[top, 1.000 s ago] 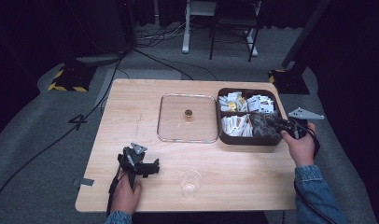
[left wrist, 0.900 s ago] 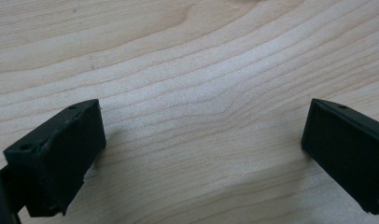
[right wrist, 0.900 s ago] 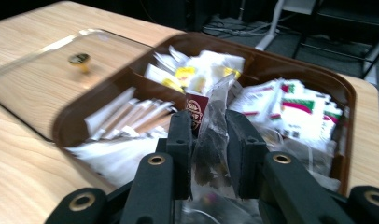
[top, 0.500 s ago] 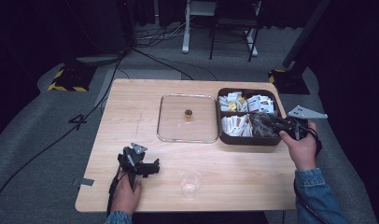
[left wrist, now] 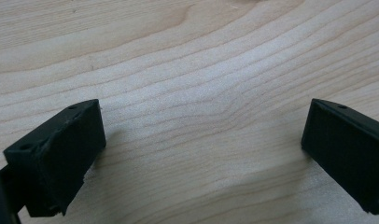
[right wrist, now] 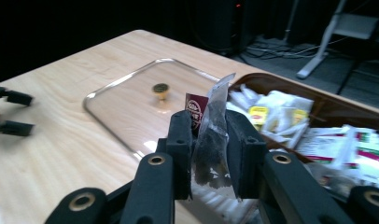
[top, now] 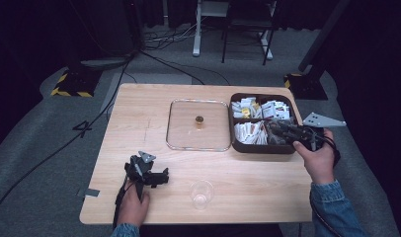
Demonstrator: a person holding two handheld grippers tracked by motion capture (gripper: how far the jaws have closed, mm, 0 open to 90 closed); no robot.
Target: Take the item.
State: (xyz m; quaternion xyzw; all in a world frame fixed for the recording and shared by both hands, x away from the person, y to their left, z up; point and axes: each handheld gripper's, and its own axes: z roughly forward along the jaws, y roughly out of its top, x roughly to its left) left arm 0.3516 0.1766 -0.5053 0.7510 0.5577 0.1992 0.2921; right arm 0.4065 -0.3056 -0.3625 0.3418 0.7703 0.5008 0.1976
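My right gripper (right wrist: 210,140) is shut on a clear tea bag packet (right wrist: 212,140) with dark leaves and a maroon tag, held above the near edge of the brown box (top: 260,147). In the high view the right gripper (top: 280,129) hovers over the box's front right compartment. The box holds several white and yellow sachets (top: 258,109). A glass lid (top: 198,124) with a small brass knob (top: 199,120) lies flat left of the box. My left gripper (top: 159,177) rests on the table near the front left, jaws wide open over bare wood (left wrist: 201,116). A clear plastic cup (top: 202,193) stands near the front edge.
The wooden table (top: 139,123) has bare surface on its left half. Cables (top: 65,143) run over the grey floor to the left. A chair and desk legs (top: 228,34) stand beyond the far edge.
My right gripper has risen a little and drawn back toward the box's near right edge with the packet. The left hand has stayed put.
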